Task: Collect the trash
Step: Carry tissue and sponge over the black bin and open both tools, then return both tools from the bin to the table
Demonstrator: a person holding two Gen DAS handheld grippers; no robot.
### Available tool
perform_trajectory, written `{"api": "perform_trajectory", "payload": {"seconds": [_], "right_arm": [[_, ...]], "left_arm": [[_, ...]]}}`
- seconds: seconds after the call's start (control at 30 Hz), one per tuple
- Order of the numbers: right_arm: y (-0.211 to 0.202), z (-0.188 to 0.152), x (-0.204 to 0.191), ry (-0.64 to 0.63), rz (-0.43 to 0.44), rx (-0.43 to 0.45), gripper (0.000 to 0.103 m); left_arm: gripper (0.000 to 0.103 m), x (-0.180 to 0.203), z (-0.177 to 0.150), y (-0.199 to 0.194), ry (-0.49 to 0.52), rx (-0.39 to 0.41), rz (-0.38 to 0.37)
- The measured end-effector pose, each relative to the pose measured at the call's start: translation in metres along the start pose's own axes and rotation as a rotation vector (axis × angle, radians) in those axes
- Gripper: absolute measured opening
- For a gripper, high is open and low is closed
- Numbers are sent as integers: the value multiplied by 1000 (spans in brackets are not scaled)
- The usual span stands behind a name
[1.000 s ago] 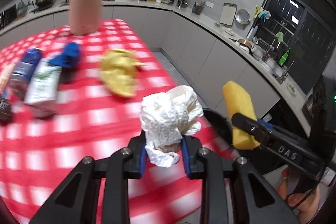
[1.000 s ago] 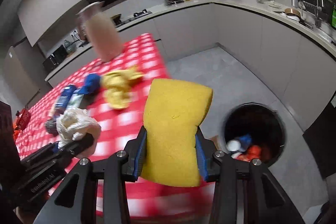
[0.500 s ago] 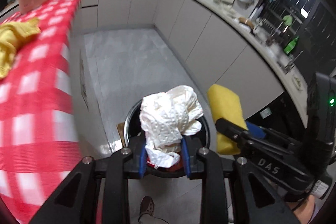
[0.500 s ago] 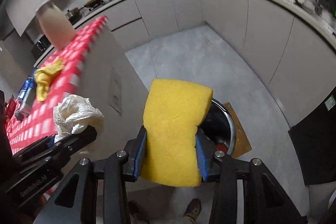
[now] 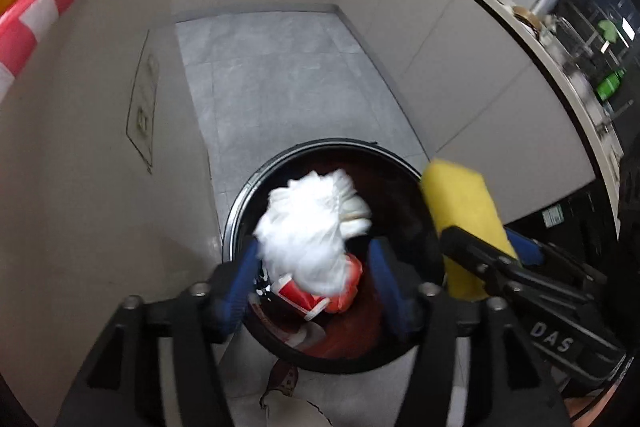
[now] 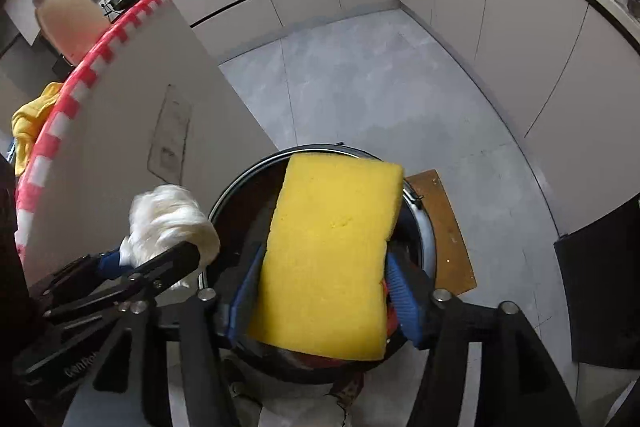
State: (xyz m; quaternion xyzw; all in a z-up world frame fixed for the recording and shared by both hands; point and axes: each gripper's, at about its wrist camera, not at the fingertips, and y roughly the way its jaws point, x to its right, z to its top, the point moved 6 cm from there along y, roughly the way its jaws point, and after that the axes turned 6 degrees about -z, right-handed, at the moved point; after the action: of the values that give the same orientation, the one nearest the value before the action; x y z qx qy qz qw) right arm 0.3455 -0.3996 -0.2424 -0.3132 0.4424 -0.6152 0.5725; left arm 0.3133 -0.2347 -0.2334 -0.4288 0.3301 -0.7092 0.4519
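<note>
My left gripper (image 5: 316, 279) is open right above the black round trash bin (image 5: 240, 211). A crumpled white paper wad (image 5: 308, 227) is loose between its spread blue pads, blurred, over the bin mouth. The wad also shows in the right wrist view (image 6: 168, 215). My right gripper (image 6: 324, 291) holds a yellow sponge (image 6: 332, 251) over the same bin (image 6: 424, 223); the pads look slightly spread and the sponge sits tilted. The sponge also shows in the left wrist view (image 5: 460, 211). Red and white trash (image 5: 304, 299) lies inside the bin.
The table with the red-checked cloth (image 6: 60, 115) stands to the left, its grey side panel (image 5: 100, 147) next to the bin. A yellow cloth (image 6: 28, 123) and a pink jug (image 6: 64, 23) are on it. A brown board (image 6: 444, 227) lies beside the bin. Cabinets line the far wall.
Both grippers moved from over the table down to the bin. The left gripper opened and let the paper wad go. The right gripper's pads loosened around the sponge.
</note>
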Motion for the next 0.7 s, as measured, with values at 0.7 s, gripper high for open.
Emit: {"api": "perform_trajectory", "payload": {"seconds": [0.7], "right_arm": [[-88,11,-23,76,16,137,69]], "left_arm": [[69,11,22,-126,37,166,-41]]}}
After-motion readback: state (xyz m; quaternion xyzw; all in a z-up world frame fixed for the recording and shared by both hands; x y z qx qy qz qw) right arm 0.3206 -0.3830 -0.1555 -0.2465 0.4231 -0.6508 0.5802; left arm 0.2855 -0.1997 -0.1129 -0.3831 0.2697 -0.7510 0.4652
